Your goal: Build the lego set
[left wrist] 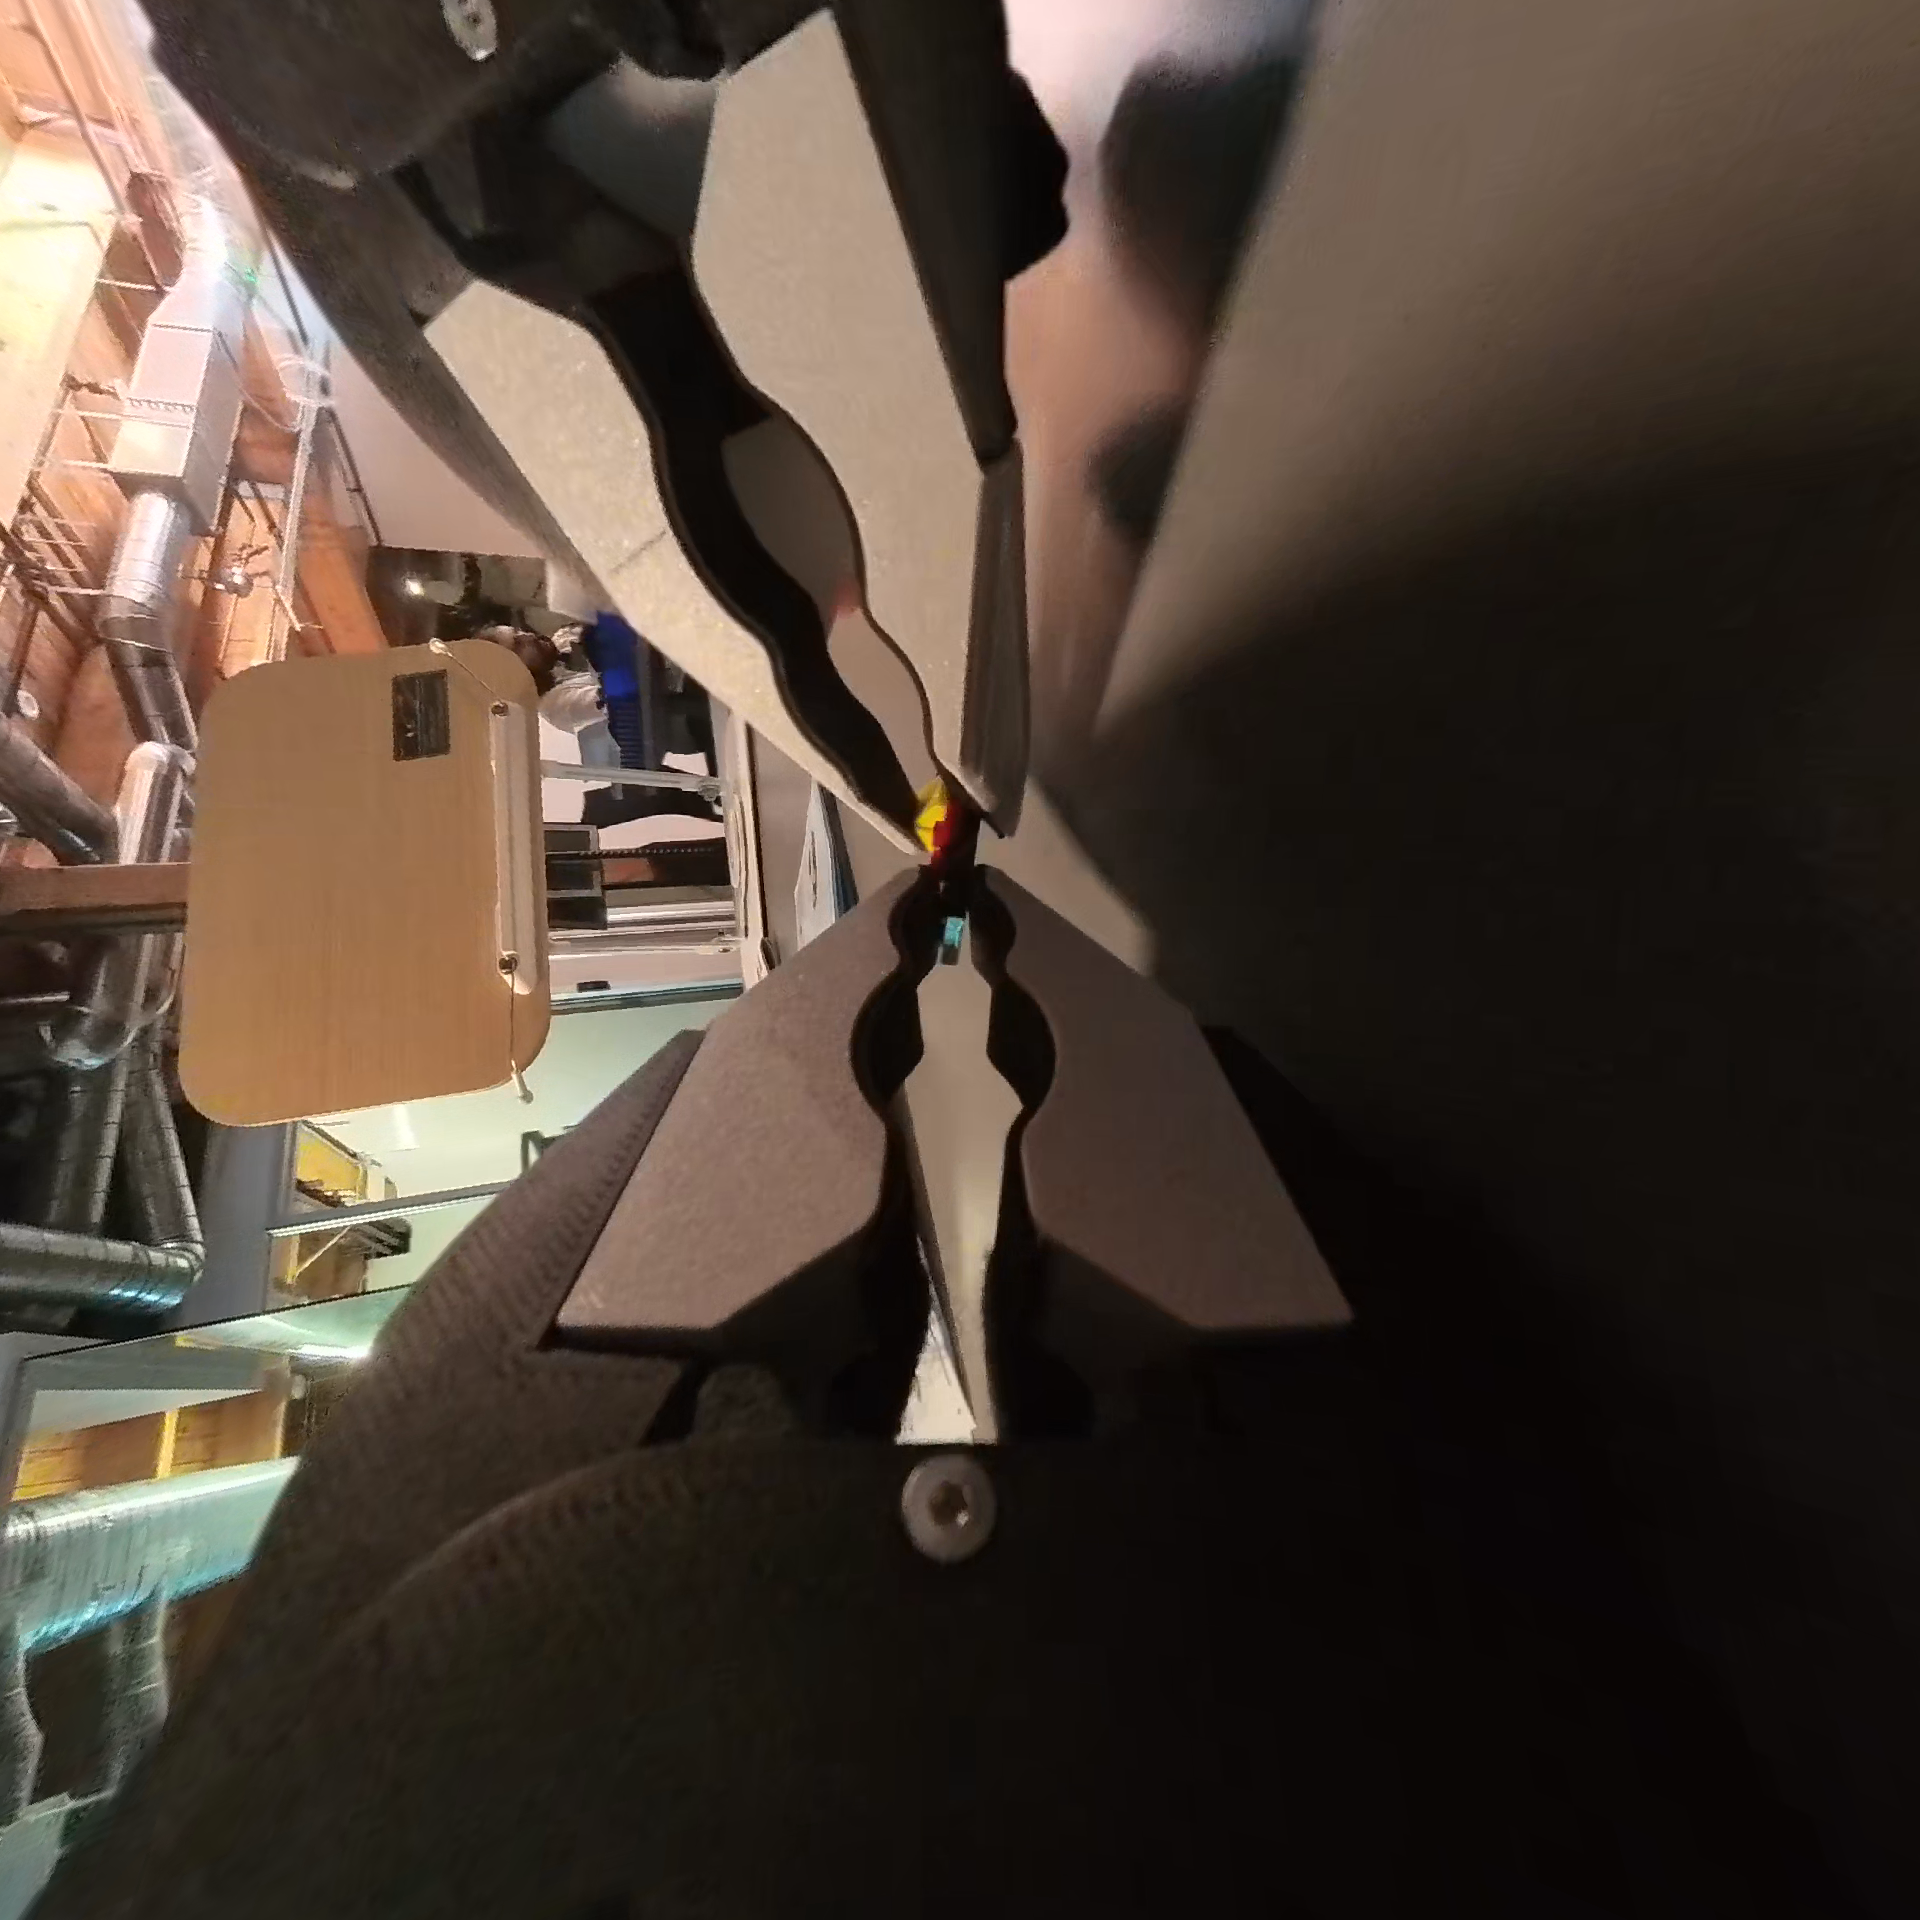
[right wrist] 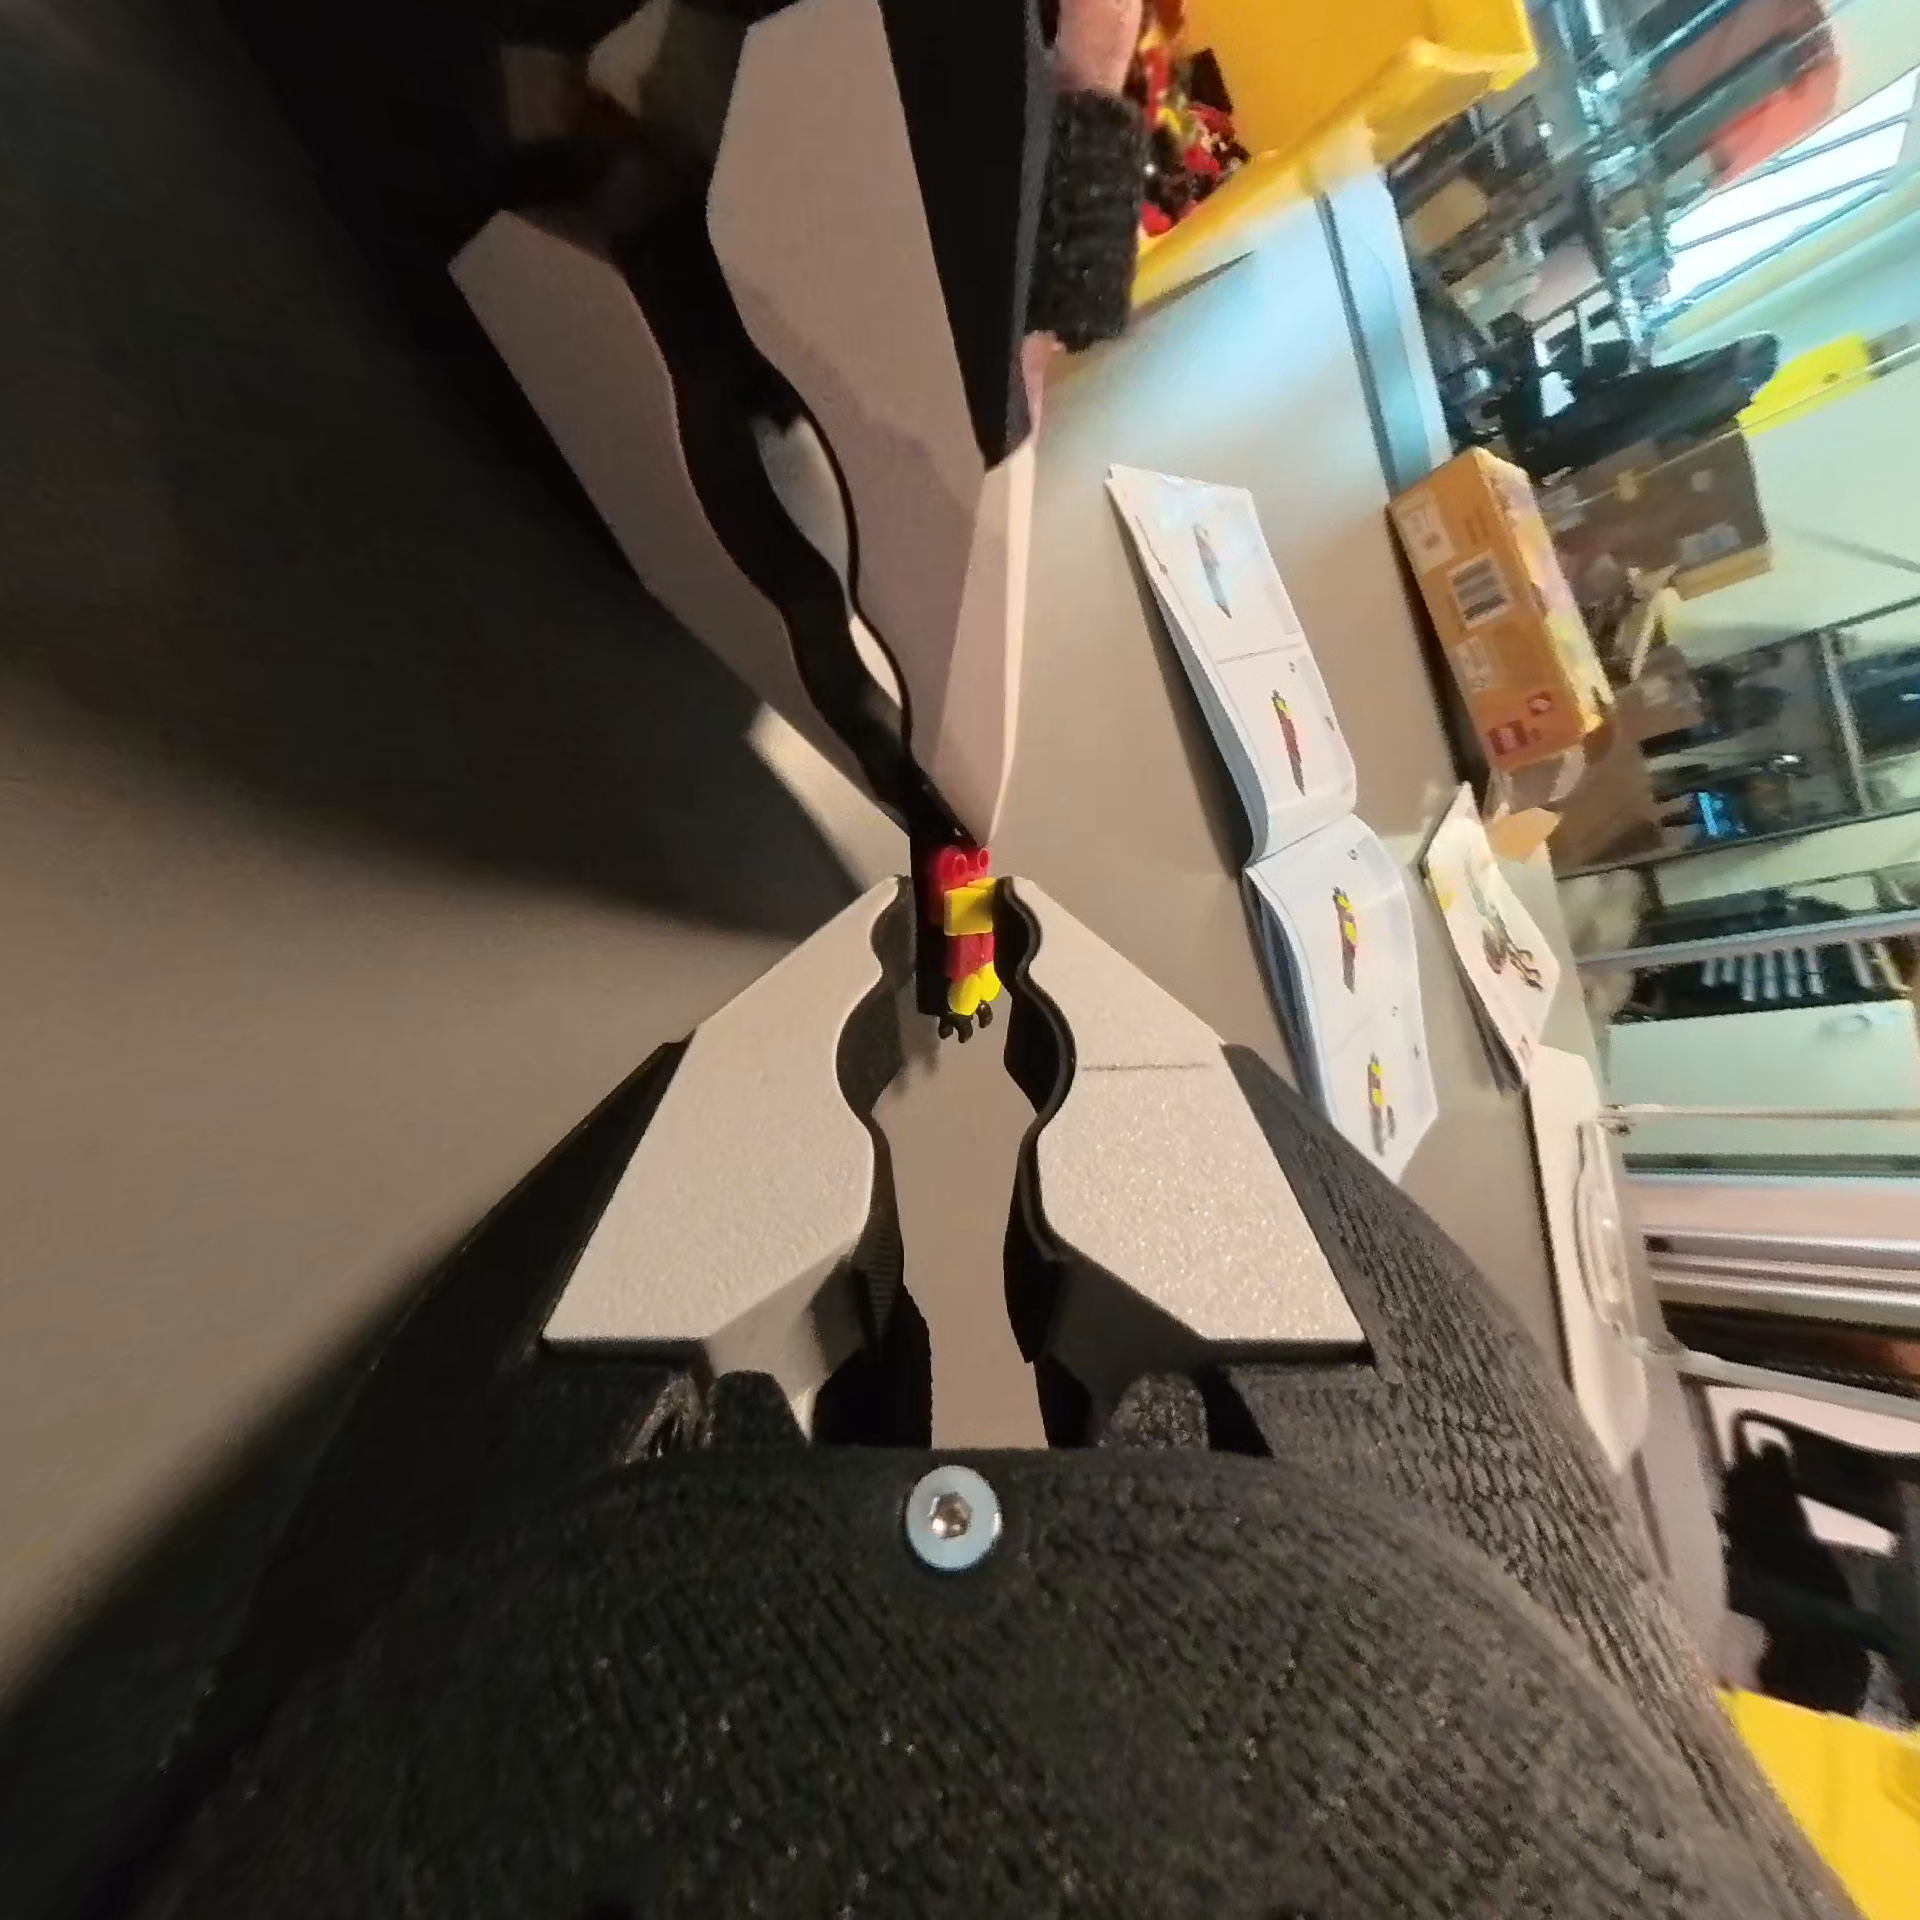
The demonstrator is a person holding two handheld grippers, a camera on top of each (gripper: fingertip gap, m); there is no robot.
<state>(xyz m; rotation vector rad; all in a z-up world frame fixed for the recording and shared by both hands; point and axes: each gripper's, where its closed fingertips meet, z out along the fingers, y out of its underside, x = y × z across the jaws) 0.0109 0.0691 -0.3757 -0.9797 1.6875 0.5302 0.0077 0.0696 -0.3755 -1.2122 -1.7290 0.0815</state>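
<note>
My right gripper (right wrist: pixel 961 896) is shut on a small red, yellow and black lego assembly (right wrist: pixel 964 930), held above the grey table (right wrist: pixel 1143 416). My left gripper (left wrist: pixel 948 896) is shut on a tiny teal piece (left wrist: pixel 951 927). The two grippers meet tip to tip. In the left wrist view the right gripper (left wrist: pixel 961 816) comes from above with the assembly (left wrist: pixel 938 828) at its tips, touching or nearly touching the teal piece. In the right wrist view the left gripper (right wrist: pixel 951 816) comes from above and its tips reach the assembly's red end; the teal piece is hidden there.
An open instruction booklet (right wrist: pixel 1288 727) lies on the table to the right, with a leaflet (right wrist: pixel 1486 935) and a cardboard box (right wrist: pixel 1496 603) beyond it. A yellow bin (right wrist: pixel 1351 83) with loose pieces stands at the far end. A dark-sleeved hand (right wrist: pixel 1081 208) holds the left gripper. Only a small space, under 4 cm, lies between the two pairs of fingers.
</note>
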